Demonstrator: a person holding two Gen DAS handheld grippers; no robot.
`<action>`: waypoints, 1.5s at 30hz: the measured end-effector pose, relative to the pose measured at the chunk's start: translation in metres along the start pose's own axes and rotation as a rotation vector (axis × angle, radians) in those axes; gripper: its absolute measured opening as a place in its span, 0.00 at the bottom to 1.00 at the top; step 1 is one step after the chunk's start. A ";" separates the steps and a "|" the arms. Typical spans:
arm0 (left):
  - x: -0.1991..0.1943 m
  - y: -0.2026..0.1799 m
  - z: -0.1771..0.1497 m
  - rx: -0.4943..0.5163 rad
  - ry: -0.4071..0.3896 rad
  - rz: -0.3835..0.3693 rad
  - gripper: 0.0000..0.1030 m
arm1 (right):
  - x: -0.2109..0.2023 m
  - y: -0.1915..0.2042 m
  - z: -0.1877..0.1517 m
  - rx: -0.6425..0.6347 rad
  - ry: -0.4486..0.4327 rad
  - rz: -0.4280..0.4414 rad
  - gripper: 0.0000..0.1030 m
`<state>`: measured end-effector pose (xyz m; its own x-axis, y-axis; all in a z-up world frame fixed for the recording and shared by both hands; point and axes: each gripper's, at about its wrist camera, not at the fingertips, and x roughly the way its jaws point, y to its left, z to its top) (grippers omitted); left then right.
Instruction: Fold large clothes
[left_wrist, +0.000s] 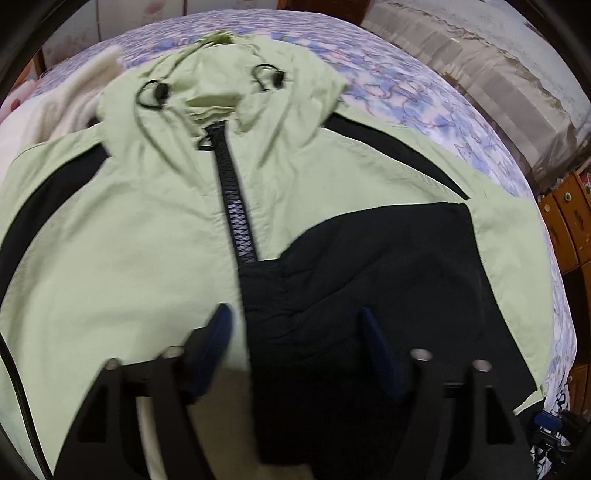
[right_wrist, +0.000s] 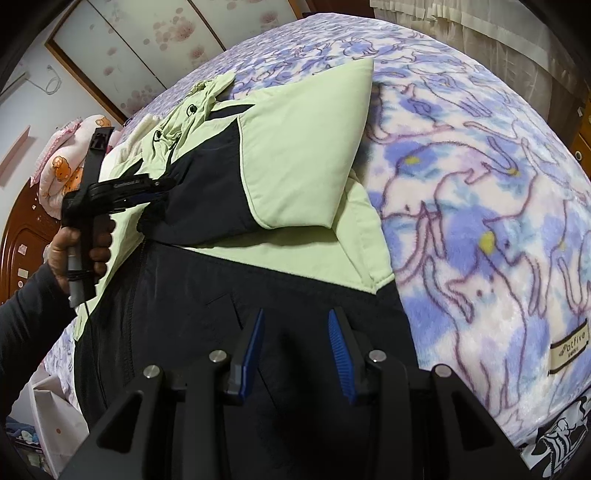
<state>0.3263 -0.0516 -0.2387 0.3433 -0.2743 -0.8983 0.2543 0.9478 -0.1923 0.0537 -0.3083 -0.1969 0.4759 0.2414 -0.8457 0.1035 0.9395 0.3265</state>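
Hovering over the folded sleeve at twelve o'clock, the left gripper stood released, freeing the jacket to settle flat.

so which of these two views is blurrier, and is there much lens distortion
The left wrist view is the softer one: the jacket and the left gripper fingers are smeared by motion. The right wrist view is crisp, with the right gripper pad ridges and the blanket print sharp. Both views bulge strongly, fisheye style, with dark vignetted corners; lighting is even indoors, without glare.
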 end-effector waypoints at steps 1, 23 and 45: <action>0.004 -0.006 0.000 0.014 0.005 0.014 0.82 | 0.001 0.000 0.001 -0.002 -0.001 -0.002 0.35; -0.165 0.039 -0.014 -0.103 -0.299 0.183 0.19 | 0.007 -0.021 0.101 0.009 -0.118 -0.088 0.37; -0.113 0.085 -0.022 -0.180 -0.232 0.126 0.20 | 0.108 0.001 0.239 0.051 -0.055 -0.112 0.02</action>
<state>0.2894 0.0631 -0.1620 0.5640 -0.1628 -0.8096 0.0399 0.9846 -0.1702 0.3144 -0.3398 -0.1871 0.5063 0.1204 -0.8539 0.2023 0.9460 0.2534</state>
